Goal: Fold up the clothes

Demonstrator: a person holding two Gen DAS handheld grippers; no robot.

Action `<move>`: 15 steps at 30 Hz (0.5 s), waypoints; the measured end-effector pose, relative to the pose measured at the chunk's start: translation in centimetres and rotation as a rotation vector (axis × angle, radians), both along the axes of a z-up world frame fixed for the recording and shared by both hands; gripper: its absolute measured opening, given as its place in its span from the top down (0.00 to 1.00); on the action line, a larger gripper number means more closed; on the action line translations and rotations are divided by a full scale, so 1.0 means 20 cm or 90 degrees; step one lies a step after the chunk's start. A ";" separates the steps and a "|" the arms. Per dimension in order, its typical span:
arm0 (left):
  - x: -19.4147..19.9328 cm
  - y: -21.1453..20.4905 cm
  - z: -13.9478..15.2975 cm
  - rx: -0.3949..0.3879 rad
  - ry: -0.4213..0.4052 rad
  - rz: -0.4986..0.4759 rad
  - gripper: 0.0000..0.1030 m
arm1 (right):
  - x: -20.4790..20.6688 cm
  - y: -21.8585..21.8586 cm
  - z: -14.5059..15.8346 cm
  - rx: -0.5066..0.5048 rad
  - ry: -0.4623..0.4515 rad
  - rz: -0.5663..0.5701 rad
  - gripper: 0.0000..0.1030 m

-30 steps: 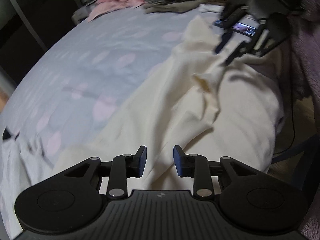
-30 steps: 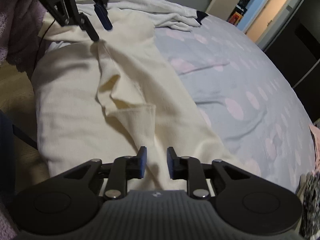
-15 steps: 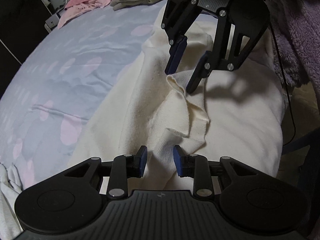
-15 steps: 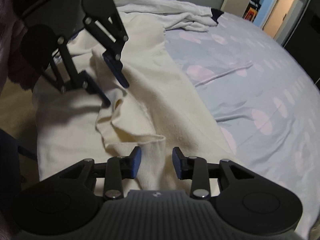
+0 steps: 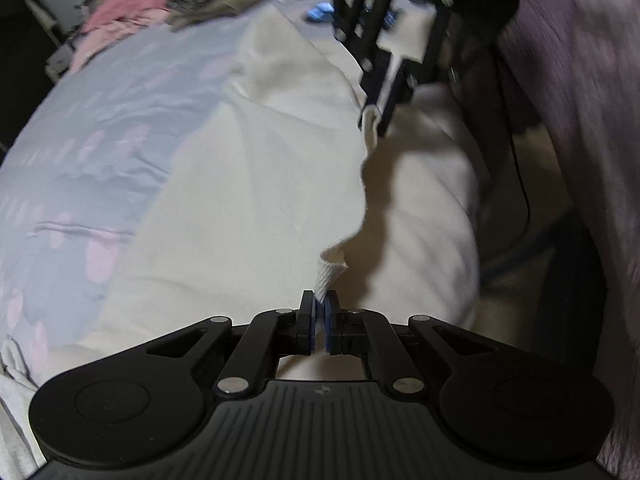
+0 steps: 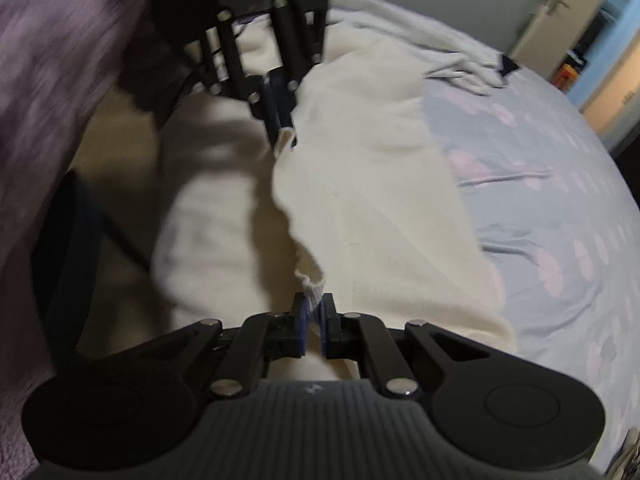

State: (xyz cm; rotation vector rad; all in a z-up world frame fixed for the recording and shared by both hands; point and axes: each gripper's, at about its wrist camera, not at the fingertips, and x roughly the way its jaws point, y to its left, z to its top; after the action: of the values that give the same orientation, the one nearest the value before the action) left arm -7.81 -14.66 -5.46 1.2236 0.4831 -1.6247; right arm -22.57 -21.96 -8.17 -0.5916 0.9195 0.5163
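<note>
Cream garment (image 5: pixel 256 208) spread on bed (image 5: pixel 80 168). Left gripper (image 5: pixel 319 322) pinched shut on ribbed cuff (image 5: pixel 329 276); right gripper (image 6: pixel 313 326) likewise clamped on garment's edge. Soft, light, limp; best held by hems.

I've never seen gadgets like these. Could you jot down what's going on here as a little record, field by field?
Setting: a bed with a lilac spotted sheet
Garment: cream sweater, spread on the sheet
Left gripper: shut on a ribbed edge of the sweater
Right gripper: shut on another ribbed edge of the sweater
Between them: a raised strip of cream fabric runs from one gripper to the other
Other clothes: pink garment at the far end; white garment at the opposite end
Image quality: blurred
</note>
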 end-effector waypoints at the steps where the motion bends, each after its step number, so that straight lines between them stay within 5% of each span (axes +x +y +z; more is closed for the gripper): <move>1: -0.02 0.01 -0.02 0.008 -0.007 -0.009 0.98 | -0.01 0.02 -0.02 -0.008 0.006 0.010 0.92; 6: 0.00 0.07 0.00 0.029 -0.014 -0.012 0.92 | -0.05 0.01 -0.02 -0.017 0.023 0.010 0.86; 15: 0.03 0.13 -0.01 -0.014 -0.197 -0.015 0.86 | -0.11 -0.04 -0.04 -0.090 -0.002 -0.033 0.78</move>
State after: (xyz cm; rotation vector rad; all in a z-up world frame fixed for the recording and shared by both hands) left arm -7.12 -12.07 -5.70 1.4377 0.2568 -1.4222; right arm -24.69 -22.84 -8.96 -0.6940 0.9705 0.4065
